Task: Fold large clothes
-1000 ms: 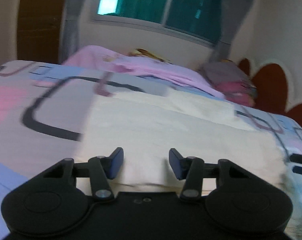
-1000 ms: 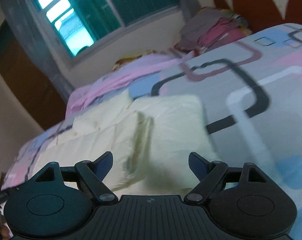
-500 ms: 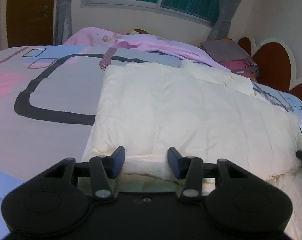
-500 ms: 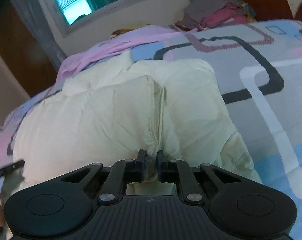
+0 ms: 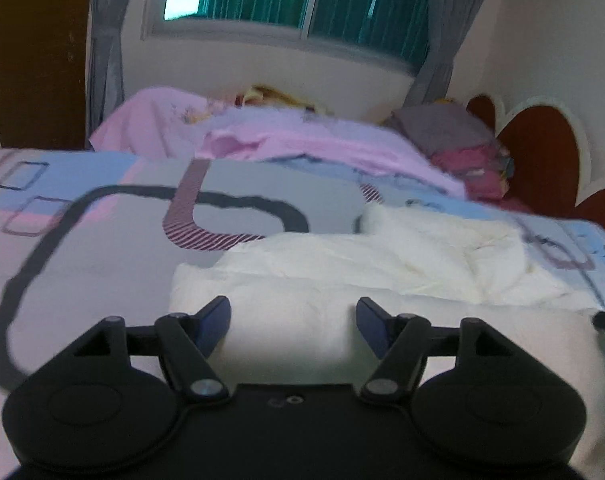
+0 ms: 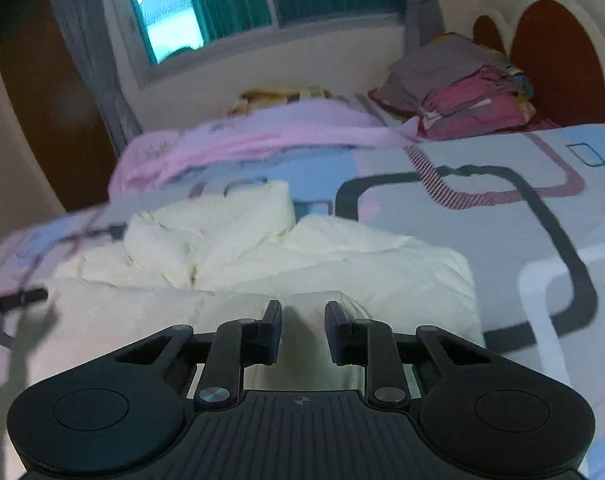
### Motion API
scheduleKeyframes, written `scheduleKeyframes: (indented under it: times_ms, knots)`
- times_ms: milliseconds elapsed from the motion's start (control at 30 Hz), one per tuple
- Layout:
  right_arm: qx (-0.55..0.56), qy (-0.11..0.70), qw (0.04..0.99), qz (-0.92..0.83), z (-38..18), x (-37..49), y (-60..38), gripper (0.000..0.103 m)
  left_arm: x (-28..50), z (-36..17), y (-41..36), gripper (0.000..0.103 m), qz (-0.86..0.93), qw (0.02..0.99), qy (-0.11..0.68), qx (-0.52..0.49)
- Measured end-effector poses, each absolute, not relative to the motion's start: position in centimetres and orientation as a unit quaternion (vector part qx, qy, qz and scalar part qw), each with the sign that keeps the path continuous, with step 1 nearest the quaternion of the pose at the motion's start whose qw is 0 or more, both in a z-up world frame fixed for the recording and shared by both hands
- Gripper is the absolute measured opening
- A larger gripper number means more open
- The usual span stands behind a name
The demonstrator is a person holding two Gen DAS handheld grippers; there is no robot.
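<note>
A cream padded jacket lies folded on the patterned bed and also shows in the right wrist view. Its far part is bunched into a lump. My left gripper is open wide, low over the jacket's near left edge, with nothing between its blue pads. My right gripper is partly open with a small gap between its pads, just above the jacket's near edge; nothing is pinched in it. The left gripper's tip shows at the left of the right wrist view.
The bed sheet has grey, pink and blue shapes with black outlines. A pink blanket lies along the far side. A stack of folded grey and pink clothes sits by the red headboard. A window is beyond.
My right gripper, shut on the jacket's fold half a second ago, has opened and let it go. My left gripper has opened wider. The jacket's far part now lies bunched up.
</note>
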State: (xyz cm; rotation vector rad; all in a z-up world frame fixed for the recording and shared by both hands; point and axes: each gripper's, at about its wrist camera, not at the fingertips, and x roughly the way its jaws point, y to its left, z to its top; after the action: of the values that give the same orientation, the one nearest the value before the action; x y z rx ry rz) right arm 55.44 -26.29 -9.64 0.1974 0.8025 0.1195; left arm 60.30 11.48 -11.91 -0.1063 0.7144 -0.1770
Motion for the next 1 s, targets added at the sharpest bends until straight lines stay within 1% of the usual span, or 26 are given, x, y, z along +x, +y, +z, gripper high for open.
scheduleKeyframes:
  times_ms: [100, 167, 267, 300, 333, 367, 400, 433, 467, 567, 700, 800, 900, 1000]
  knots:
    - [0.072, 0.408, 0.909, 0.052, -12.2, 56.0, -26.4, 0.025, 62.0, -14.0, 12.2, 0.072, -0.071, 0.926, 0.37, -0.042]
    - [0.078, 0.405, 0.909, 0.053, -13.4, 55.6, -27.0, 0.024, 61.9, -14.9, 12.7, 0.072, -0.068, 0.925, 0.373, -0.036]
    - [0.063, 0.404, 0.911, 0.047, -13.4, 55.5, -26.4, 0.025, 61.3, -14.9, 13.2, 0.072, -0.07, 0.927, 0.369, -0.025]
    - [0.061, 0.405, 0.911, 0.04, -12.9, 55.5, -26.3, 0.025, 61.1, -14.5, 13.2, 0.069, -0.063, 0.927, 0.37, -0.02]
    - [0.058, 0.397, 0.916, 0.031, -12.1, 55.3, -26.0, 0.025, 60.7, -13.8, 13.0, 0.07, -0.053, 0.929, 0.365, -0.012]
    - [0.052, 0.377, 0.925, 0.023, -11.0, 54.7, -25.7, 0.036, 59.8, -12.8, 12.6, 0.07, -0.05, 0.935, 0.35, -0.003]
    - [0.05, 0.358, 0.932, 0.024, -10.1, 54.2, -25.3, 0.049, 58.6, -11.8, 12.0, 0.07, -0.064, 0.942, 0.33, -0.002]
    - [0.055, 0.343, 0.937, 0.039, -9.4, 53.6, -24.7, 0.07, 57.5, -10.9, 10.9, 0.071, -0.087, 0.945, 0.315, 0.0]
    - [0.058, 0.34, 0.937, 0.058, -9.0, 53.3, -24.0, 0.07, 56.6, -10.4, 9.8, 0.073, -0.102, 0.946, 0.307, 0.005]
    - [0.053, 0.352, 0.93, 0.093, -9.1, 53.4, -21.4, 0.07, 54.5, -10.1, 4.8, 0.073, -0.16, 0.939, 0.305, 0.018]
    - [0.028, 0.369, 0.924, 0.101, -10.7, 54.1, -19.1, 0.07, 54.4, -11.1, 0.5, 0.074, -0.176, 0.931, 0.317, 0.032]
    - [0.014, 0.385, 0.919, 0.087, -12.4, 54.5, -19.5, 0.07, 55.1, -12.9, -0.4, 0.079, -0.162, 0.922, 0.347, 0.052]
    - [-0.003, 0.386, 0.921, 0.062, -13.5, 54.1, -21.1, 0.07, 55.0, -13.7, 0.6, 0.081, -0.156, 0.923, 0.348, 0.059]
    - [0.0, 0.386, 0.922, 0.027, -13.3, 53.2, -23.7, 0.07, 54.1, -13.1, 2.2, 0.081, -0.142, 0.926, 0.343, 0.068]
